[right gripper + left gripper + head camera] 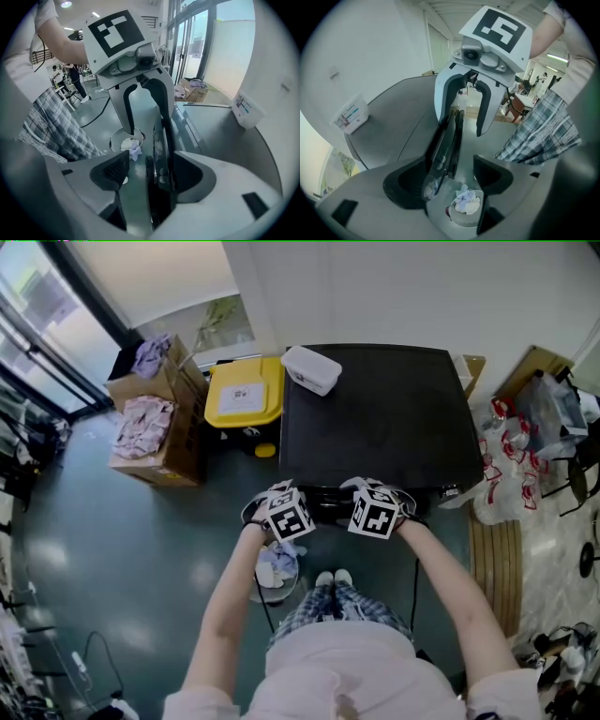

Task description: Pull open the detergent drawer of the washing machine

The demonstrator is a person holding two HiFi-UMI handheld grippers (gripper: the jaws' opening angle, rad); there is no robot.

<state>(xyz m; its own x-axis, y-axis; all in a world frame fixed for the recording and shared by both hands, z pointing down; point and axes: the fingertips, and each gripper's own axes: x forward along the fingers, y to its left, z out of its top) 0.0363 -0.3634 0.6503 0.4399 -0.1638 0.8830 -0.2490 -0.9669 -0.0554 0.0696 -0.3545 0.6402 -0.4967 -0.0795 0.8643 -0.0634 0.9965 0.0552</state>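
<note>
The washing machine (375, 418) is black with a flat top, seen from above in the head view. Both grippers sit side by side at its front edge, left gripper (286, 501) and right gripper (375, 501). In the left gripper view my left gripper (450, 180) is open and straddles the glossy black front panel (445, 140), which lies close to its left jaw. In the right gripper view my right gripper (150, 176) is open astride the same panel (161, 159), which lies against its right jaw. I cannot make out the drawer's outline.
A white container (311, 369) rests on the machine's top at the back left. A yellow bin (246, 390) and cardboard boxes (159, 427) stand to the left. A small basket of cloths (277, 568) sits on the floor by the person's feet. Bags (511, 446) crowd the right.
</note>
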